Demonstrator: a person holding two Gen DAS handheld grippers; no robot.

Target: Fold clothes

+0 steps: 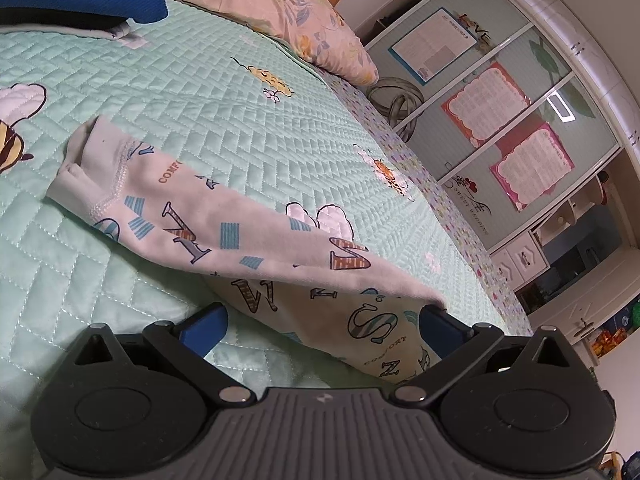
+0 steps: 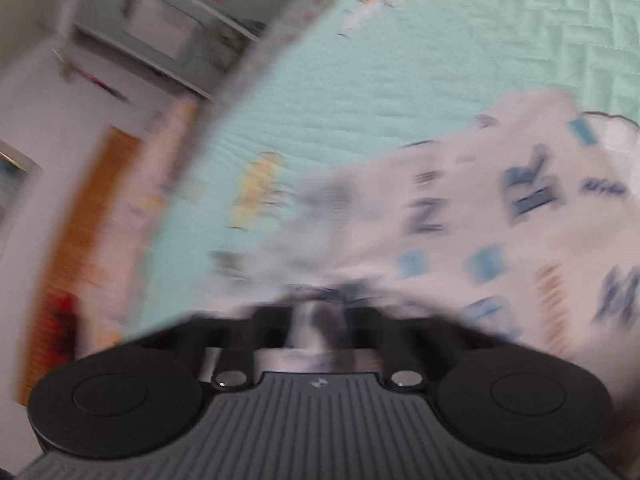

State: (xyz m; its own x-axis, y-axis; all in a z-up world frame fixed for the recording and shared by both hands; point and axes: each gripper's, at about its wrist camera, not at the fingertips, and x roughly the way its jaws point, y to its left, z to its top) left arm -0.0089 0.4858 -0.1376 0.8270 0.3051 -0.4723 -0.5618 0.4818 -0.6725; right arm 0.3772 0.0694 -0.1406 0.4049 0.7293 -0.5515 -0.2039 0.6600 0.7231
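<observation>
L gripper (image 1: 322,326) spread, garment (image 1: 224,220) lying betw fingers, ungripped | R gripper (image 2: 320,312) pinching garment edge just ahead, prob to carry fold over | bedspread (image 1: 200,92) beneath as work surface

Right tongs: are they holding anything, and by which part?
The right tongs are shut on the garment, pinching a bunched fold at its near edge; blur hides which part exactly. The left tongs are open, holding nothing.
</observation>
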